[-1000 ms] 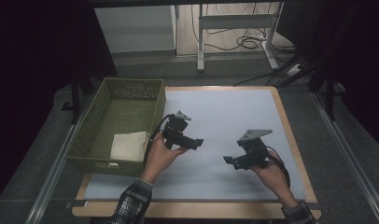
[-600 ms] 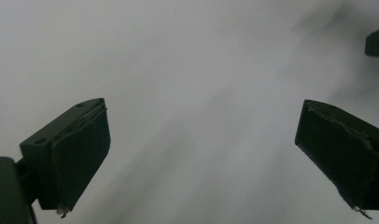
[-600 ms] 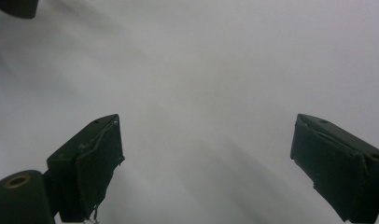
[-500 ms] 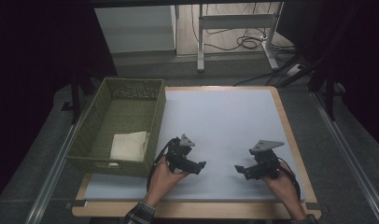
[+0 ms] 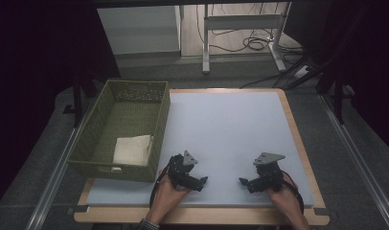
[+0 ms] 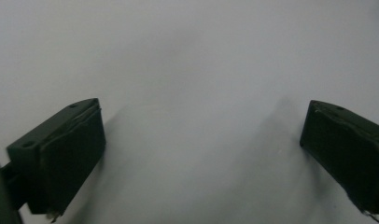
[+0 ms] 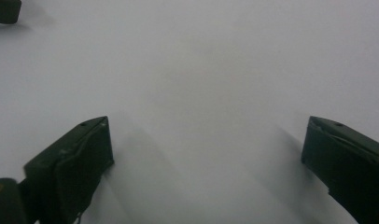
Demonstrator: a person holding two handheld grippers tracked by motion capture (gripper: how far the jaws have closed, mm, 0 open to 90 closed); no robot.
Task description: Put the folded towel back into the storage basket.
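Observation:
My left gripper (image 5: 202,181) is held low over the pale mat (image 5: 221,124) near the table's front edge, pointing right. In the left gripper view its jaws (image 6: 201,116) stand wide apart with only bare mat between them. My right gripper (image 5: 242,181) sits low at the front right, pointing left toward the other one. Its jaws (image 7: 206,126) have just been opening and stand wide with nothing between them. A dark tip of the other gripper (image 7: 3,10) shows at the top left of the right gripper view.
A green woven basket (image 5: 87,143) stands along the table's left side with a folded white cloth (image 5: 132,149) in its near end. The wooden table edge (image 5: 298,139) frames the mat. Desk legs and cables (image 5: 250,43) lie beyond the far edge.
Both hands have sunk and drawn back toward the front edge of the table. The left gripper has moved away from the basket's side, and the two grippers now face each other low over the mat.

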